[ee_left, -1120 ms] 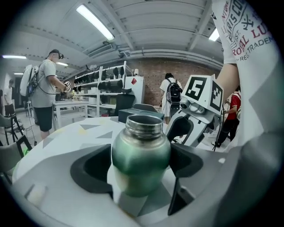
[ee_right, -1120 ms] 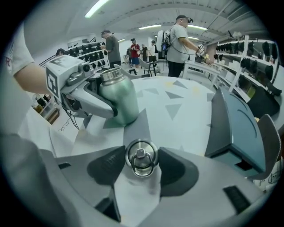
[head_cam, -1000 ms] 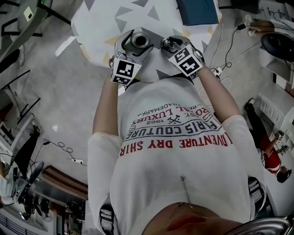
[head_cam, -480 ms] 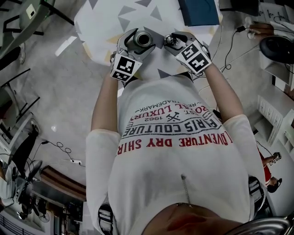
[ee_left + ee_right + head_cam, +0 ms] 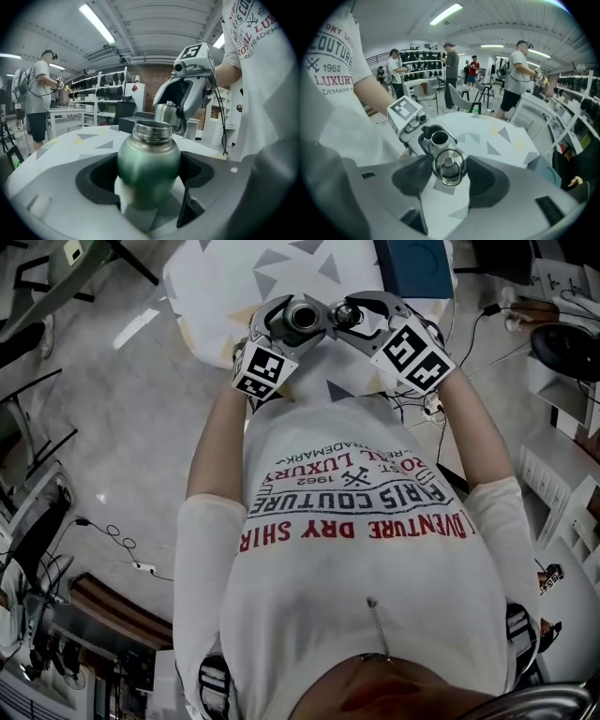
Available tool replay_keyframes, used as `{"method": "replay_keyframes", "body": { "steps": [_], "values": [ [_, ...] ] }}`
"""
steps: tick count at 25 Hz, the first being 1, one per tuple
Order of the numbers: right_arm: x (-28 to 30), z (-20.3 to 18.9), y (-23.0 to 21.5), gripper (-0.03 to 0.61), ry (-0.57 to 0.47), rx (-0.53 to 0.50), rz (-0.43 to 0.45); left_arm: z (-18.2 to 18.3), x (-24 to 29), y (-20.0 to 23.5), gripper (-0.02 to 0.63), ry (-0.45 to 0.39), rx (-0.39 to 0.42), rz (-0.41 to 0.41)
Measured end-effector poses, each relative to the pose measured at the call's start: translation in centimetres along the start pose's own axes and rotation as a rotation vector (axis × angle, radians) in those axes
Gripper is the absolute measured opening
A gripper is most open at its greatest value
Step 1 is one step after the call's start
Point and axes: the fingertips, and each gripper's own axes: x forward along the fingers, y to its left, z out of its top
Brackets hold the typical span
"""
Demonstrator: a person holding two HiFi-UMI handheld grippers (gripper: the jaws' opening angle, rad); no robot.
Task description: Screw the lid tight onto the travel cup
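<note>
My left gripper [image 5: 292, 319] is closed round the body of the one green cup [image 5: 149, 159], its mouth open, above the near edge of the table [image 5: 216, 287]. My right gripper [image 5: 354, 317], jaws set wide, grips the one steel lid [image 5: 449, 164] by its sides, just beside the cup's mouth, not on it.

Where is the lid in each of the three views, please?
Head view: the lid is top centre, in the right gripper, right of the travel cup.
Left gripper view: centre, just behind the cup's open mouth.
Right gripper view: centre, between the jaws.
Shared landmark: the cup's open mouth, close to the lid in all three.
</note>
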Motion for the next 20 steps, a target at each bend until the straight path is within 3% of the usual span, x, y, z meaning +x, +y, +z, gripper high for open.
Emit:
{"method": "replay_keyframes", "body": {
  "steps": [8, 20],
  "values": [
    [0.8, 4.6, 2.0, 0.235, -0.014, -0.146, 0.12, -0.2, -0.1, 0.1, 0.387, 0.007, -0.018, -0.006],
    [3.6, 4.9, 3.0, 0.235, 0.082, -0.241, 0.244, -0.1, 0.0, 0.1, 0.387, 0.004, -0.022, -0.015]
  ]
}}
